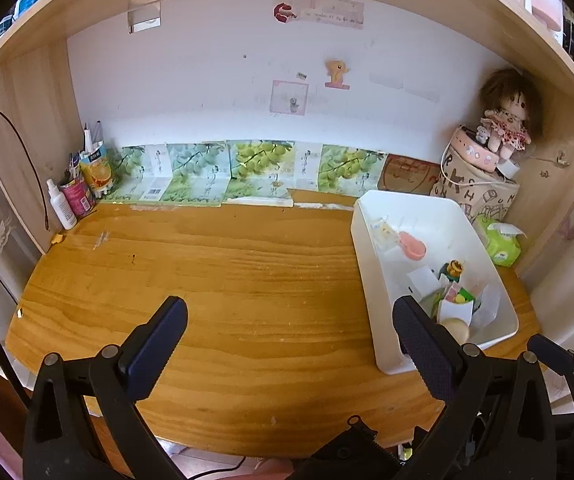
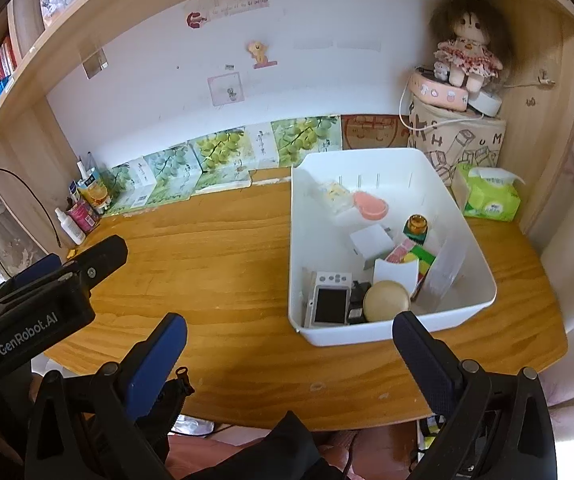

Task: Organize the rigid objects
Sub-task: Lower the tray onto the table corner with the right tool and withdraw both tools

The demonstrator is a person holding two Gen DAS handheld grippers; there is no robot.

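Observation:
A white plastic bin point(image 2: 475, 256) stands on the right of the wooden desk point(image 2: 215, 248). Inside it lie a small white camera point(image 2: 329, 300), a round cream case point(image 2: 386, 301), a pink oval dish point(image 2: 371, 206), a white box point(image 2: 371, 243), a small amber jar point(image 2: 417, 224) and colourful packets point(image 2: 411, 254). My right gripper point(image 2: 289, 344) is open and empty, just in front of the bin's near wall. My left gripper point(image 1: 289, 334) is open and empty over bare desk, left of the bin point(image 1: 375, 292). The left gripper's body point(image 2: 47, 304) shows at the left of the right wrist view.
A doll point(image 2: 465, 46) sits on a pink tin atop a printed bag in the back right corner. A green tissue pack point(image 2: 491, 196) lies beside the bin. Bottles and tubes point(image 2: 83, 208) crowd the back left corner. Grape-printed cartons point(image 1: 247, 170) line the back wall.

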